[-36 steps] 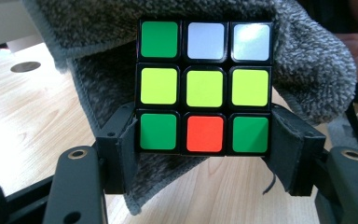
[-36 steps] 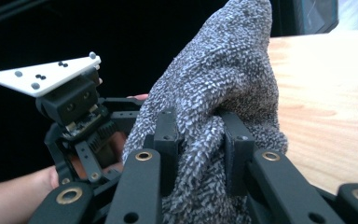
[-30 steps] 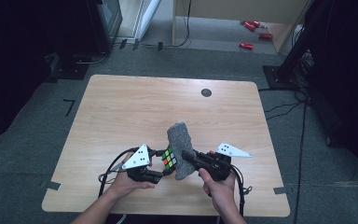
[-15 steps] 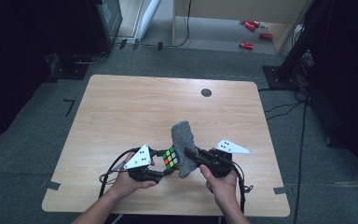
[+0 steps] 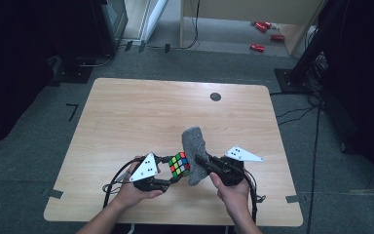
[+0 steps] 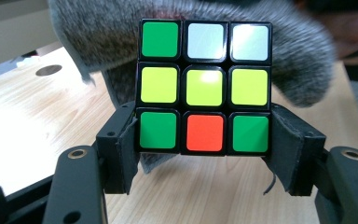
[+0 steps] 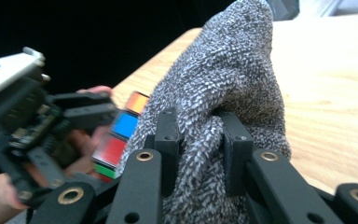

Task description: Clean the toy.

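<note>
We see the left claw (image 5: 173,179) clamped on a puzzle cube (image 5: 179,164), its two pads pressing the bottom layer from either side, as the left claw's own view shows with the cube (image 6: 204,86) upright between the black jaws. The right claw (image 5: 200,163) is pinched tight on a grey knitted cloth (image 5: 195,155) — in its own view the fabric (image 7: 223,93) bulges up and over both jaws. The cloth stands directly beyond the cube as seen from the left claw, and appears to lie against the cube's far face; the contact itself is hidden behind the cube, so we offer this as likely rather than certain.

Compared with the views from a second and half a second earlier, very little has changed: both claws keep the same grips, the hands sit at the same spot near the front edge of the desk (image 5: 126,112), and the cloth has shifted only slightly in its lean. Cube and cloth both remain lifted off the desk surface, between the two claws.

We judge this to be a wiping step held in place — the cube presented by one claw, the cloth pressed to it by the other. The stillness suggests a pause within the rub, not a release. The next stroke would need the cloth dragged across a face while the left grip resists twisting.
</note>
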The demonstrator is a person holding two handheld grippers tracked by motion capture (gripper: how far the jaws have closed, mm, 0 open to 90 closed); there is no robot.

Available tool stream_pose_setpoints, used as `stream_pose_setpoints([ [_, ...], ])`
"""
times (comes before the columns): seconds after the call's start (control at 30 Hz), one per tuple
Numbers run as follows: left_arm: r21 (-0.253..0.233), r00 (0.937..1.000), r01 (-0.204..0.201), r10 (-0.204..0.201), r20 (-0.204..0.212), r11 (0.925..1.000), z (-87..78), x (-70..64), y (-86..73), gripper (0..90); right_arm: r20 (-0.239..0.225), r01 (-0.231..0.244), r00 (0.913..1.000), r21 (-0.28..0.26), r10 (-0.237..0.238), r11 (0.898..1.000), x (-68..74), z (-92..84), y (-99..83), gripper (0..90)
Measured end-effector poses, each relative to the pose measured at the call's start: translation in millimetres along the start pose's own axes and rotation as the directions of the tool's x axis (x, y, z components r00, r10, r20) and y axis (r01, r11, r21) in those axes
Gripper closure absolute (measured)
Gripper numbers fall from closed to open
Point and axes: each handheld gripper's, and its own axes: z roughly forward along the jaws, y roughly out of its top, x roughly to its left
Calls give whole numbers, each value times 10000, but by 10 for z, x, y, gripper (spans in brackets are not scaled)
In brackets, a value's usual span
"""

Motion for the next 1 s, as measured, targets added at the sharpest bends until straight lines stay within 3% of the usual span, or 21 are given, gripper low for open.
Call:
stream_pose_setpoints([
  [0.07, 57, 9999, -130, 130, -36, 9999, 22, -29, -8, 352, -404, 228, 9989, -147, -234, 9996, 80, -7, 28, 739],
  [0.17, 0, 9990, -454, 454, -30, 9990, 22, -92, 4, 352, -596, 660, 9960, -172, -669, 9977, 209, -1, 57, 738],
  [0.27, -99, 9975, -662, 660, -237, 9978, -18, -113, 27, 352, -536, 409, 9977, -79, -413, 9991, 187, 2, 42, 738],
  [0.43, -247, 9961, -811, 802, -368, 9964, -58, -126, 51, 352, 142, -120, 9998, 113, 118, 9999, 42, -31, 10, 738],
  [0.53, -169, 9940, -1006, 998, -449, 9948, -38, -151, 53, 352, -65, 50, 10000, -185, -51, 9998, 111, -63, 42, 738],
  [0.63, -165, 9949, -863, 853, -547, 9961, -35, -142, 57, 351, -428, 595, 9972, -359, -610, 9976, 246, -52, 55, 737],
  [0.7, -228, 9957, -750, 736, -565, 9969, -54, -123, 60, 351, -356, 850, 9956, -378, -863, 9957, 283, -35, 41, 738],
  [0.77, -275, 9960, -655, 637, -623, 9975, -77, -101, 57, 351, -282, 684, 9972, -336, -694, 9971, 233, -21, 30, 738],
  [0.9, -368, 9966, -449, 423, -703, 9983, -86, -70, 54, 351, 580, 438, 9974, -135, -429, 9990, 93, -21, -19, 740],
  [1.0, -134, 9952, -538, 525, -823, 9985, -61, -79, 47, 351, 512, 570, 9971, -262, -556, 9980, 136, -36, -9, 739],
])
